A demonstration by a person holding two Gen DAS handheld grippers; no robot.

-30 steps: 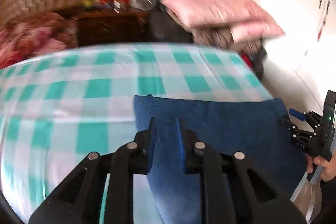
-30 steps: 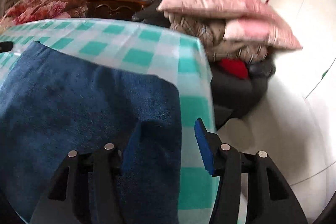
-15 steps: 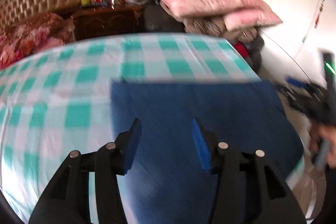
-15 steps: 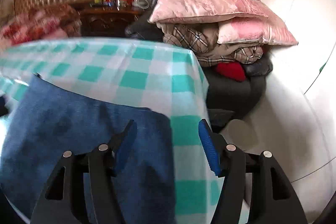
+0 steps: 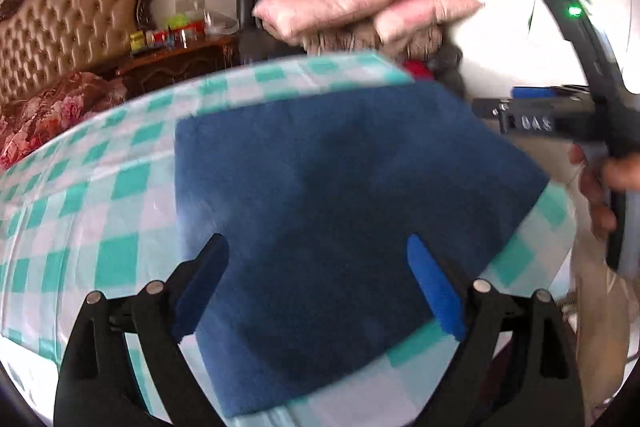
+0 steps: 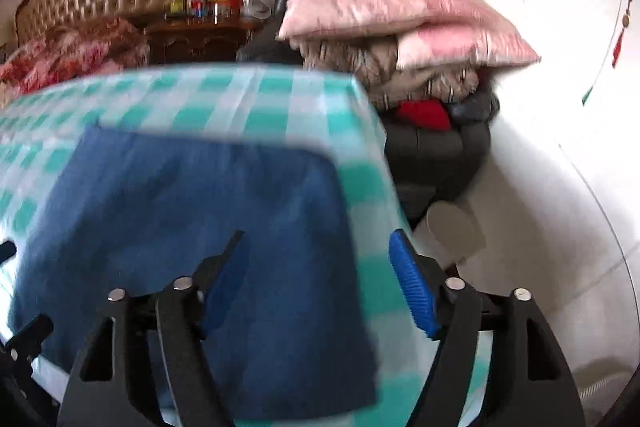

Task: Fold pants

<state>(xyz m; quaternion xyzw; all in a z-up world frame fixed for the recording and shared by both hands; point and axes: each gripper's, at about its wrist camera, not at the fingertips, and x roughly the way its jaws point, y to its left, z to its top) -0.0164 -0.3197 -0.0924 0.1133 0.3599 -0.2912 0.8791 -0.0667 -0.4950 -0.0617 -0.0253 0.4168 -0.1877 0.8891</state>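
Both the left gripper (image 5: 316,279) and right gripper (image 6: 316,279) hover spread and empty over the folded pants (image 5: 340,207), so lift straight off without snagging the cloth.

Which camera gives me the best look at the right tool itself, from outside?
The left wrist view: it shows the right tool from the side, off the table's right edge beside the pants, hand on its handle. The right wrist view shows only its own open fingers over the pants' corner.
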